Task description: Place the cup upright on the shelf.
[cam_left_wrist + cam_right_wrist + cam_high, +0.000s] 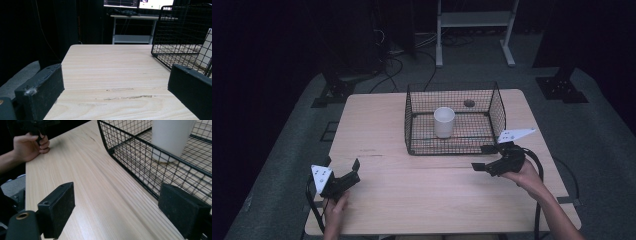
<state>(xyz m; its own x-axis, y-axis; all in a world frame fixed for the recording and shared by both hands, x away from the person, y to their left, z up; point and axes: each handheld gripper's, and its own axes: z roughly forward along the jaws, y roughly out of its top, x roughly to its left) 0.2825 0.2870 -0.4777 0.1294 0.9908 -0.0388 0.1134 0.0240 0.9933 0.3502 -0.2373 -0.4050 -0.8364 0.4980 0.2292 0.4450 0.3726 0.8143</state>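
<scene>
Left gripper (pixel 343 167) sits at the near-left corner of the wooden table (pixel 377 125), held in the person's left hand (pixel 335 204), grey three-cornered plate on top, cable trailing off the table edge. Jaws stand wide apart, nothing between them; in the left gripper view bare tabletop shows between the two black jaws. It is well apart from the basket.

Middle: black wire basket (pixel 455 147) stands on the far half of the table, open at the top. White cup (pixel 444 121) stands upright inside it, left of the basket's centre, on the basket floor. Small dark round thing (pixel 469 103) lies at the far side inside the basket; too small to tell what it is.

Right: right gripper (pixel 483 158) is in the person's right hand (pixel 524 175), just beside the basket's near-right corner, jaws pointing left along the basket's front wall. Jaws are parted, empty. In the right gripper view one jaw is over bare table, the other overlaps the basket's lower wire edge; cannot tell if it touches the wire. The white cup (pixel 172 137) shows beyond the mesh, not between the jaws. Left hand (pixel 30 146) shows far off at the table's edge.
</scene>
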